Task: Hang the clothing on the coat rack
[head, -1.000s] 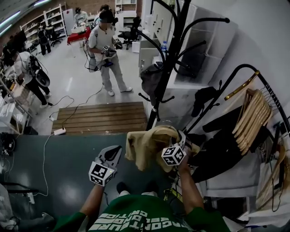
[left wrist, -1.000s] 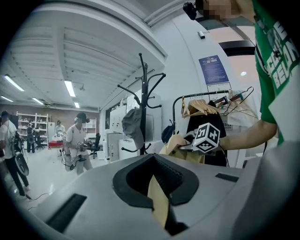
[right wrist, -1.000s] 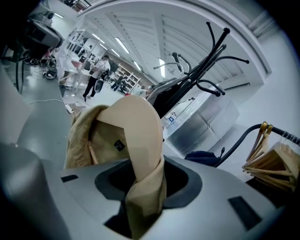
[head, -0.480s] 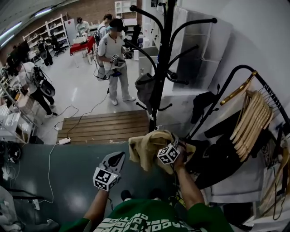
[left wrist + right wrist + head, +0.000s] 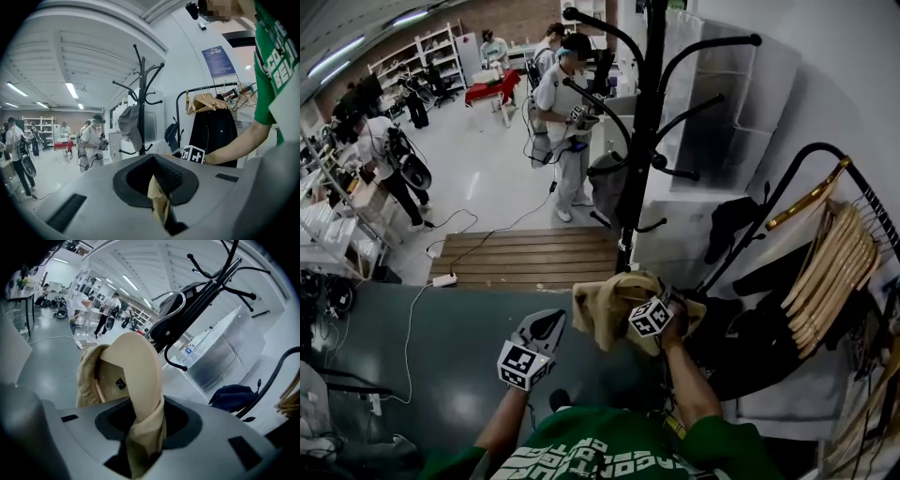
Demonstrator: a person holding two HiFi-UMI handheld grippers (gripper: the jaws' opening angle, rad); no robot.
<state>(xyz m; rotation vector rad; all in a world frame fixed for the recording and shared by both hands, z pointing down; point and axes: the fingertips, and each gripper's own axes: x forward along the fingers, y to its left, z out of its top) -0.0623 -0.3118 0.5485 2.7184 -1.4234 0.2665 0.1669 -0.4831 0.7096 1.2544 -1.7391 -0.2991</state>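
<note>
A tan garment (image 5: 607,302) hangs bunched in front of me, just below the black coat rack (image 5: 643,141). My right gripper (image 5: 632,300) is shut on it; in the right gripper view its cloth (image 5: 136,380) loops up out of the jaws of that gripper (image 5: 140,439), with the rack's hooks (image 5: 206,282) above. To the garment's left, my left gripper (image 5: 547,324) has its jaws closed on a thin strip of the same tan cloth (image 5: 158,199). The left gripper (image 5: 159,208) points level at the rack (image 5: 141,103).
A grey item (image 5: 609,183) hangs low on the coat rack. At the right stands a clothes rail with wooden hangers (image 5: 830,262) and dark garments (image 5: 750,328). A wooden platform (image 5: 534,258) lies ahead on the floor. People (image 5: 567,103) stand beyond it.
My right gripper has sunk with the tan garment and drifted a little left. The left gripper has shifted slightly to the right, still closed. The view has tilted, so the rack looks taller.
</note>
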